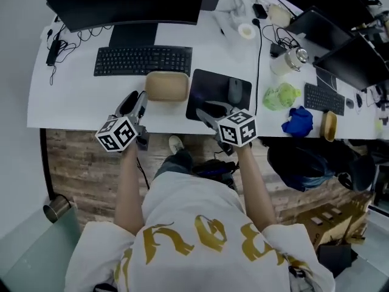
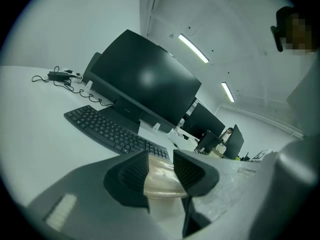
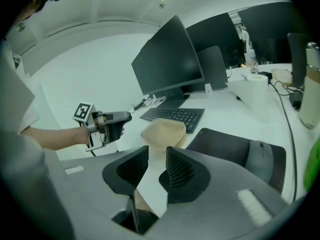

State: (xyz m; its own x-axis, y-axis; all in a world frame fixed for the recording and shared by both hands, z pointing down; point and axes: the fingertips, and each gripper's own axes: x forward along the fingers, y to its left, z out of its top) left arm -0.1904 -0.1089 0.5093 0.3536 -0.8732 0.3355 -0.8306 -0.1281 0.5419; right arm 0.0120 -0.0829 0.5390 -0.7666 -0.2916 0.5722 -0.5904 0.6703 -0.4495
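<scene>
The tan container sits on the tabletop, just in front of the keyboard and just left of the mouse pad. It reads to me as moulded pulp or thin plastic: light, fairly stiff at the rim, easy to dent and quick to skid on the smooth white surface. I'd pinch a short-end rim. Its long axis runs left to right, parallel to the keyboard. My left hand-held gripper has its jaws moderately apart at the container's left end, with the wall showing in the gap; I can't confirm contact. My right hand-held gripper is narrowly parted and empty, aimed at the container.
</scene>
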